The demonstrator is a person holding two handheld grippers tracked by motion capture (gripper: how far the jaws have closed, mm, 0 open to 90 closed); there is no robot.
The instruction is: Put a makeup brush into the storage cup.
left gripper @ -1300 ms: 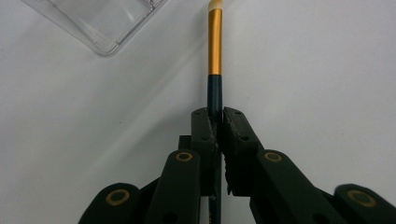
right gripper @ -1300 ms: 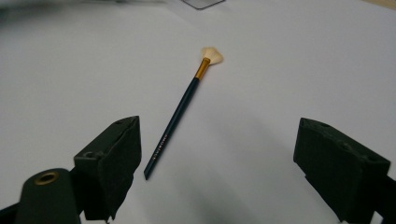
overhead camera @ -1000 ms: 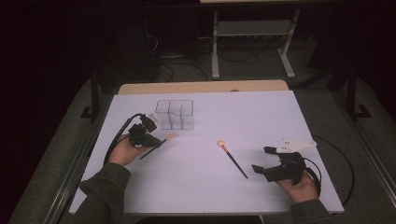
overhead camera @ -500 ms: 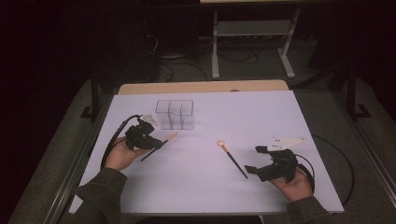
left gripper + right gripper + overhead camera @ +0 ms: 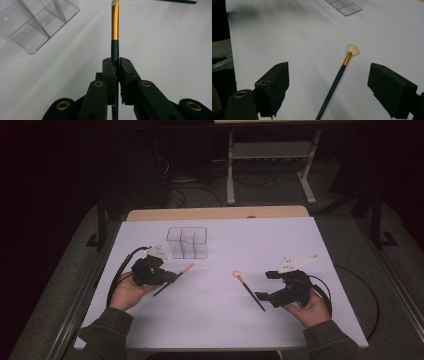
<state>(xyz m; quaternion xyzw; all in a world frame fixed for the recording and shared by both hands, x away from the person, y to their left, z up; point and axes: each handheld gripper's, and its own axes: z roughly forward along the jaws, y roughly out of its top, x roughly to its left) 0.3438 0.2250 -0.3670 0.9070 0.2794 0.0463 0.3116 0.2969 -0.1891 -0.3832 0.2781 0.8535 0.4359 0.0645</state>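
We hold a gold-ferruled makeup brush [image 5: 115, 27] clamped in our left gripper [image 5: 167, 277], just in front of the clear organizer [image 5: 187, 241]. Our right gripper [image 5: 265, 285], jaws apart, frames the fan brush [image 5: 342, 70] lying on the desk [image 5: 280, 230], farther right of the organizer. Next, we judge, the held brush must tip upright over a compartment.

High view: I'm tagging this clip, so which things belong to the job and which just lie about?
In the job:
- gold-banded dark brush clamped in left tongs
- fan-tipped dark brush before open right tongs
- clear plastic divided box

Lying about:
- metal stand
- floor cables
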